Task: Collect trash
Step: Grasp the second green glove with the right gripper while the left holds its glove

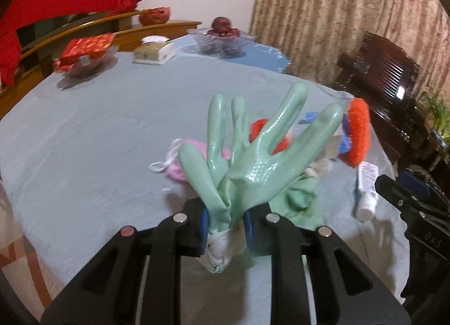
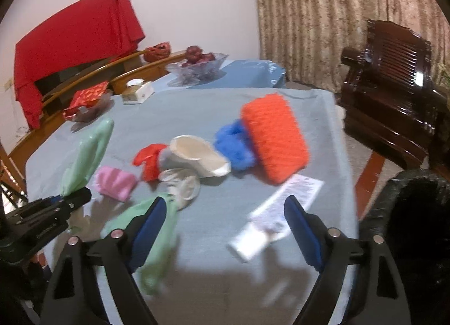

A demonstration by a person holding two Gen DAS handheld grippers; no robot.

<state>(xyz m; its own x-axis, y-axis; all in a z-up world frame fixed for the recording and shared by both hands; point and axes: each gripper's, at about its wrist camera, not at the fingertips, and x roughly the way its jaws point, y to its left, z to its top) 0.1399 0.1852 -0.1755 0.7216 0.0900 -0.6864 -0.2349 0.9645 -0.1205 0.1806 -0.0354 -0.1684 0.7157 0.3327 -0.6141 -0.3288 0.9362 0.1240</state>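
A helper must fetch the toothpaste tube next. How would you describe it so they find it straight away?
On the blue-grey table, look at the near right corner, in front of the orange brush. The tube lies flat there, between the right gripper's open fingers. It is the only white printed item.

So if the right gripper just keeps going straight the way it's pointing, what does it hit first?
Probably the white tube lying on the paper sheet, between the open right gripper fingers. Blur makes depth uncertain; the orange brush lies farther back.
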